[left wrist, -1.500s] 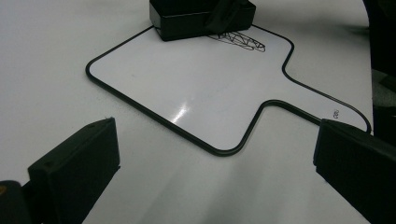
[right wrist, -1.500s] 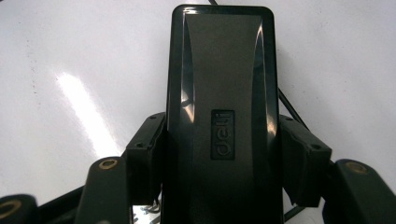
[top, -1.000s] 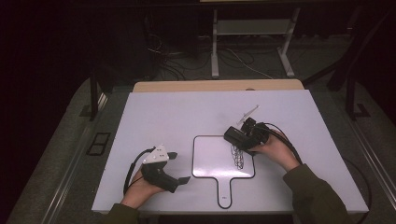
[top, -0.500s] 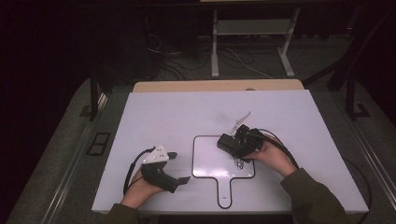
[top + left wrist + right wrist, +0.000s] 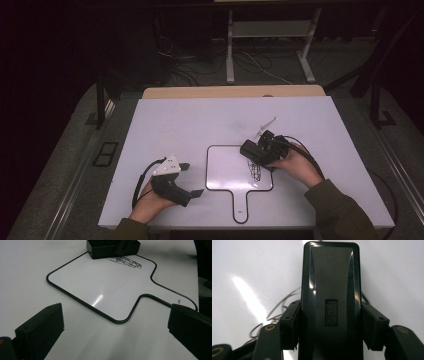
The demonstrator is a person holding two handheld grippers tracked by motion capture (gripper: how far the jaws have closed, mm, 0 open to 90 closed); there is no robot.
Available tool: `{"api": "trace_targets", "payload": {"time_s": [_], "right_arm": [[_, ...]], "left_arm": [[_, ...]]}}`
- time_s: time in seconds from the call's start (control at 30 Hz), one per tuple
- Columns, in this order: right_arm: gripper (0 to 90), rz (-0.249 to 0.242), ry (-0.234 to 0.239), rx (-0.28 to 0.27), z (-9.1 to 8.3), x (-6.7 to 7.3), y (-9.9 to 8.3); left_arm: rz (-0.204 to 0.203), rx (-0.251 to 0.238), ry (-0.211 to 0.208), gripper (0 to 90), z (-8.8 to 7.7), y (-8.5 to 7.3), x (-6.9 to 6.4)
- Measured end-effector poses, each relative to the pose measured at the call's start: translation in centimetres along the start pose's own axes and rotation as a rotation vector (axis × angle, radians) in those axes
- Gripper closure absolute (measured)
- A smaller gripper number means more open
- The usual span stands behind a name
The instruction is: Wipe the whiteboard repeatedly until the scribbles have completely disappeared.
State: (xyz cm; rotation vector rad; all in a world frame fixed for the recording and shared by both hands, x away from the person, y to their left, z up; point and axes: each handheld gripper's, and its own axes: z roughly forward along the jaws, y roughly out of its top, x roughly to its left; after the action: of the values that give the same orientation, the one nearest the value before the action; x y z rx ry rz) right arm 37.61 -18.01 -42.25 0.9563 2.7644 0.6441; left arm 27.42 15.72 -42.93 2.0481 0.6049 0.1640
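A white table holds a paddle-shaped whiteboard near its front edge, handle toward the person, with wide bare surface behind and to the left. The right gripper is clamped on a black eraser, jaws pressing both long sides, so the eraser's long axis runs straight out between them. The eraser rests on the board's far right corner, over a dark scribble. The left gripper, jaws apart and empty, sits just left of the board's handle.
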Motion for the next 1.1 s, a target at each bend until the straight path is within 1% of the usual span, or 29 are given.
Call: {"api": "trace_targets", "payload": {"time_s": [0.1,0.13,0.17,0.2,0.23,0.27,0.3,0.37,0.4,0.43,0.5,0.6,0.63,0.7,0.8,0.83,0.87,0.9,0.97,1.0,1.07,1.1], "right_arm": [[38.7,-0.022,0.018,0.001,0.0,0.9,0.0],[38.7,-0.022,0.018,0.001,0.0,0.9,0.0],[38.7,-0.043,0.037,0.0,0.1,1.5,0.2],[38.7,-0.055,0.046,0.001,0.1,1.7,0.2],[38.6,-0.066,0.049,0.002,0.1,2.0,0.3],[38.6,-0.066,0.049,0.002,0.1,2.0,0.3],[38.6,-0.073,0.042,0.005,0.1,2.1,0.4],[38.6,-0.068,0.041,0.006,0.1,1.9,0.4],[38.6,-0.055,0.032,0.005,0.1,1.7,0.3],[38.6,-0.025,0.017,0.005,0.0,1.0,0.1],[38.6,0.002,-0.001,0.01,-0.2,0.3,-0.2],[38.6,0.035,-0.005,0.003,-0.4,-0.5,-0.7],[38.6,0.038,-0.001,0.002,-0.4,-0.6,-0.8],[38.6,0.033,-0.001,0.002,-0.4,-0.6,-0.8],[38.6,0.026,-0.006,0.008,-0.4,-0.2,-0.7],[38.6,0.013,-0.002,0.015,-0.5,0.0,-0.7],[38.6,0.013,-0.002,0.015,-0.5,0.0,-0.7],[38.6,0.007,0.008,0.015,-0.4,0.3,-0.6],[38.6,-0.011,0.005,0.018,-0.4,0.7,-0.6],[38.6,-0.011,0.005,0.018,-0.4,0.7,-0.6],[38.6,-0.032,0.014,0.02,-0.3,1.1,-0.4],[38.6,-0.054,0.023,0.024,-0.3,1.7,-0.3]], "left_arm": [[0.001,0.002,-0.001,0.0,0.0,0.0,0.0],[0.001,0.002,-0.001,0.0,0.0,0.0,0.0],[0.002,0.002,-0.001,0.0,0.0,0.0,0.0],[0.002,0.002,-0.001,0.0,0.0,0.0,0.0],[0.002,0.002,-0.001,0.0,0.0,0.0,0.0],[0.002,0.002,-0.001,0.0,0.0,0.0,0.0],[0.003,0.002,-0.001,0.0,0.0,0.0,0.0],[0.004,0.003,-0.001,0.0,0.0,0.0,0.0],[0.004,0.003,-0.001,0.0,0.0,0.0,0.0],[0.004,0.003,-0.001,0.0,0.0,0.0,0.0],[0.003,0.004,-0.002,0.0,0.0,0.0,0.0],[0.002,0.003,-0.002,0.0,0.0,0.0,0.0],[0.002,0.004,-0.002,0.0,0.0,0.0,0.0],[0.002,0.003,-0.002,0.0,0.0,0.0,0.0],[0.003,0.003,-0.001,0.0,0.0,0.0,0.0],[0.003,0.004,-0.001,0.0,0.0,0.0,0.0],[0.003,0.004,-0.001,0.0,0.0,0.0,0.0],[0.001,0.004,-0.002,0.0,0.0,0.0,-0.1],[0.003,0.005,-0.002,0.0,0.1,0.0,-0.1],[0.004,0.005,-0.003,0.0,0.0,0.0,0.0],[0.002,0.004,-0.002,0.0,0.0,0.0,0.0],[0.003,0.004,-0.002,0.0,0.0,0.0,0.0]]}}
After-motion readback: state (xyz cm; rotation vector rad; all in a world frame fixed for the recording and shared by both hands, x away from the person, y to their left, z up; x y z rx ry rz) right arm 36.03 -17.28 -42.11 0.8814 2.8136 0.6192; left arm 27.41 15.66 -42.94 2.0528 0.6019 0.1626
